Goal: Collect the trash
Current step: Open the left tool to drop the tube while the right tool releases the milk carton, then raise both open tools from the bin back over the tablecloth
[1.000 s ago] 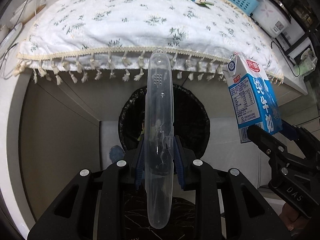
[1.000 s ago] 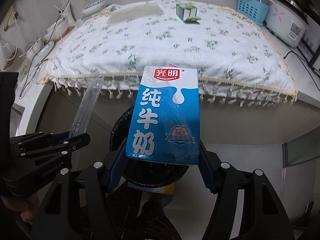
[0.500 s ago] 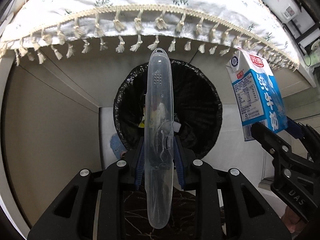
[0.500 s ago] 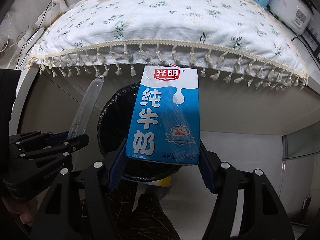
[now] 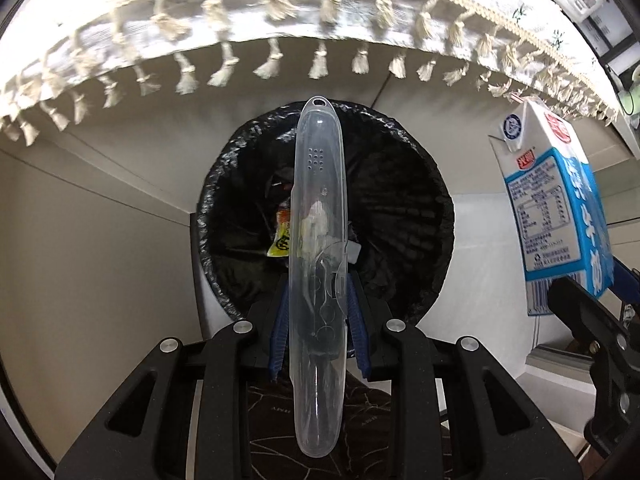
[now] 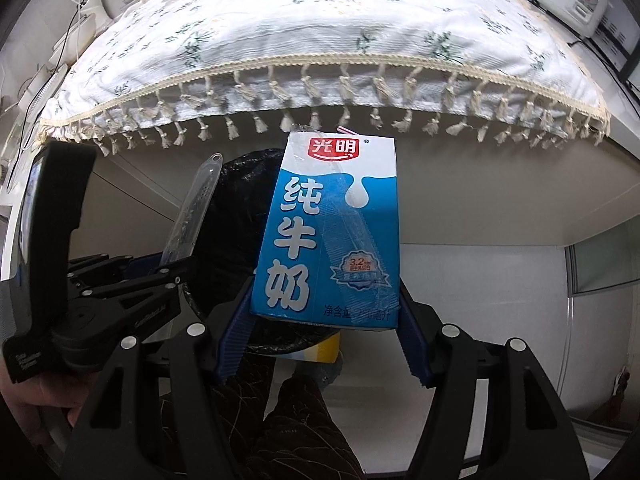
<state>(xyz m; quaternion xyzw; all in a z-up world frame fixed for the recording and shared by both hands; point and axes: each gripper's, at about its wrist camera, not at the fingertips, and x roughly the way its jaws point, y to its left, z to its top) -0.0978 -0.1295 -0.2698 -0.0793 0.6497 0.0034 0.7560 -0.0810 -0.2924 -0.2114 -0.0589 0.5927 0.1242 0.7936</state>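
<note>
Clear plastic, a long case (image 5: pixel 318 236) stands clamped between the blue pads of the left gripper (image 5: pixel 318 312), its tip pointing ahead over the black-lined bin (image 5: pixel 404 216). To that gripper's right, the right gripper (image 6: pixel 325 320) grips a blue milk carton (image 6: pixel 330 232) upright by its sides, the bin just beyond it under the fringed tablecloth (image 6: pixel 320 40).
</note>
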